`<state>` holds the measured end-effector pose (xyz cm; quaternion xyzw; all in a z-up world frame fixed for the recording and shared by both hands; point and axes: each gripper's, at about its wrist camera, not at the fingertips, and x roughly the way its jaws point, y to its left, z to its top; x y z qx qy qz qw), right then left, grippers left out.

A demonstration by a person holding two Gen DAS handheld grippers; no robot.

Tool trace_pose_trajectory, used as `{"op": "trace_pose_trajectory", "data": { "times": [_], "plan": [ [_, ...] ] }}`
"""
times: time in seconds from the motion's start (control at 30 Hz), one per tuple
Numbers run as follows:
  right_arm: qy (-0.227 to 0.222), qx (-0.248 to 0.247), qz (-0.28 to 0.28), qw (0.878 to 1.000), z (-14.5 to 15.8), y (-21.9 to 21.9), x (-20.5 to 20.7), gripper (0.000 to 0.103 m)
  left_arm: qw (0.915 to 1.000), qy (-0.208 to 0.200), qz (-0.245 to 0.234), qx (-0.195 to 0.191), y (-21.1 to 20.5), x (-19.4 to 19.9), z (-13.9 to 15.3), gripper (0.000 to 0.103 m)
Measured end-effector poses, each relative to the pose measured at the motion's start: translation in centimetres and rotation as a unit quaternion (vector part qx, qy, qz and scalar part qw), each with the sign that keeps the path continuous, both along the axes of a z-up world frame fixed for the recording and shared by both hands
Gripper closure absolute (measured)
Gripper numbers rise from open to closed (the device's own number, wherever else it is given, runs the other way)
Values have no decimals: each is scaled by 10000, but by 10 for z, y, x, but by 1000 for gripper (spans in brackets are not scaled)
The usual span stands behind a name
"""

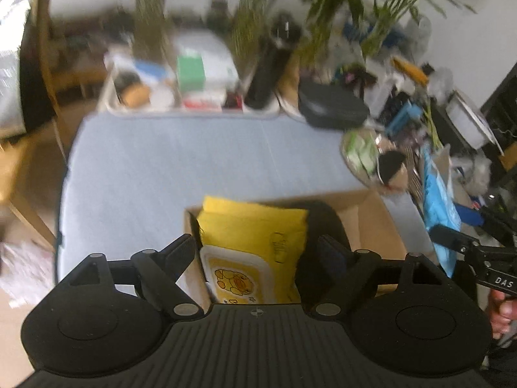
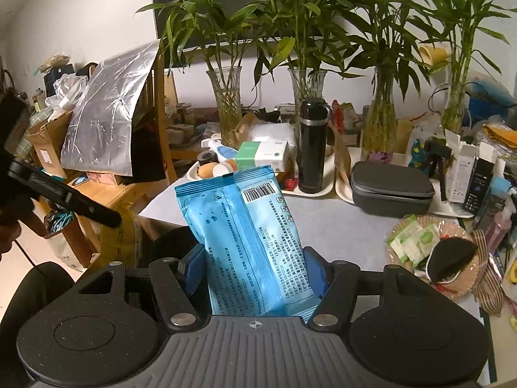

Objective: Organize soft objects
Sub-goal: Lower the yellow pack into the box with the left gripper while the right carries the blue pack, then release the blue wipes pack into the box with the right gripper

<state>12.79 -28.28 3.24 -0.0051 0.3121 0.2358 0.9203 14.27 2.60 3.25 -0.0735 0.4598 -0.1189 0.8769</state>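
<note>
My left gripper (image 1: pixel 257 247) is shut on a yellow wet-wipes pack (image 1: pixel 255 242) with a duck picture on its lid, and holds it over the open cardboard box (image 1: pixel 371 223) on the blue-grey table. My right gripper (image 2: pixel 252 258) is shut on a blue wet-wipes pack (image 2: pixel 245 226), held upright above the table edge. That blue pack and the right gripper also show at the right in the left wrist view (image 1: pixel 441 207). The left gripper's body shows at the far left of the right wrist view (image 2: pixel 64 200).
A black flask (image 2: pixel 311 145), grey zip case (image 2: pixel 391 187), green-white tissue box (image 2: pixel 261 155) and glass vases of bamboo (image 2: pixel 226 103) stand at the table's back. A woven plate (image 2: pixel 433 252) with sachets sits at the right. A wooden chair (image 2: pixel 122 194) stands left.
</note>
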Motion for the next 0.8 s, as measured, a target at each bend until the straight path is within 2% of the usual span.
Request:
{"op": "trace_pose_trajectory", "data": {
  "times": [0.13,0.37,0.6,0.8],
  "plan": [
    [32,15,-69,10000,-3,1,-2,37,9978,-613,191,153,-5,-17,10,20],
    [60,23,-193,9998,-3,7,2,37,9903,-1323,266,331,-13,-37,13,20],
    [67,90,-383,9992,7,16,3,37,9868,-1471,342,584,-15,-44,10,20],
    [201,20,-384,9991,-5,31,3,37,9860,-1414,551,686,-10,-53,7,20]
  ]
}}
